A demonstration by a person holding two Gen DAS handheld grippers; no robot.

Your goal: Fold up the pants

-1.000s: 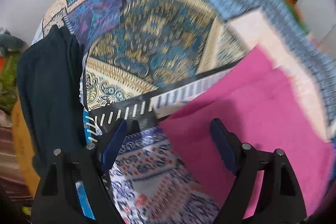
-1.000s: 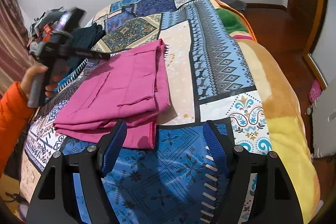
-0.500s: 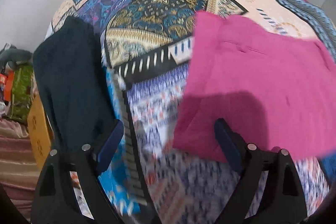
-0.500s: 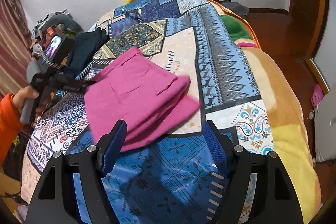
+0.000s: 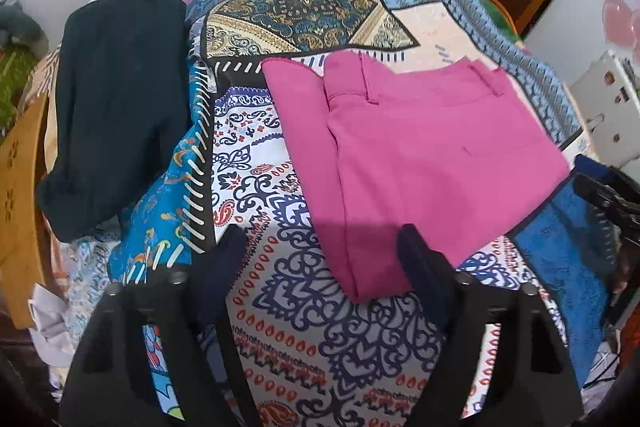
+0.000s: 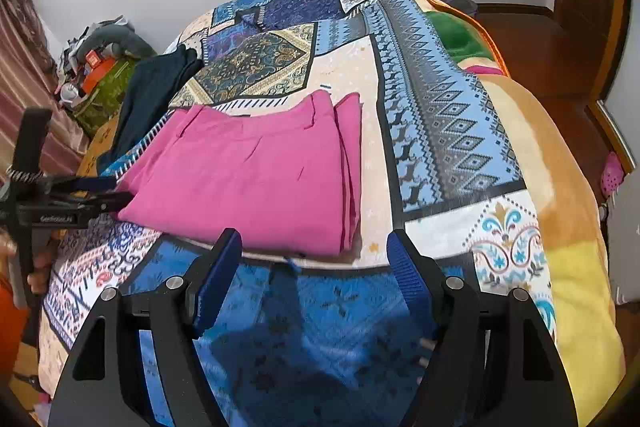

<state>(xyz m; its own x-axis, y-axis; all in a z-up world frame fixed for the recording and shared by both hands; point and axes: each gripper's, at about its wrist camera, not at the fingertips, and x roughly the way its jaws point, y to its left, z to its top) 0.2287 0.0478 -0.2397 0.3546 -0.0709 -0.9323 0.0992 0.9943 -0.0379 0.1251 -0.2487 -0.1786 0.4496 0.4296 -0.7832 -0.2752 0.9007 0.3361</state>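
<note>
The pink pants (image 5: 420,155) lie folded into a flat rectangle on the patterned bedspread (image 5: 304,307); they also show in the right wrist view (image 6: 256,179). My left gripper (image 5: 320,259) is open and empty, just short of the pants' near corner. It also shows in the right wrist view (image 6: 96,195) at the pants' left edge. My right gripper (image 6: 314,263) is open and empty, just in front of the pants' near edge. Its tip shows at the right of the left wrist view (image 5: 600,191).
A dark garment (image 5: 116,115) lies on the bed left of the pants, also in the right wrist view (image 6: 152,99). A green blanket (image 6: 456,35) lies at the bed's far right. Clutter (image 6: 96,63) is piled beside the bed on the left. A wooden floor (image 6: 540,47) lies to the right.
The pink pants went from loosely folded to a flat, neat rectangle. Both grippers stay open and have drawn back to the pants' edges.
</note>
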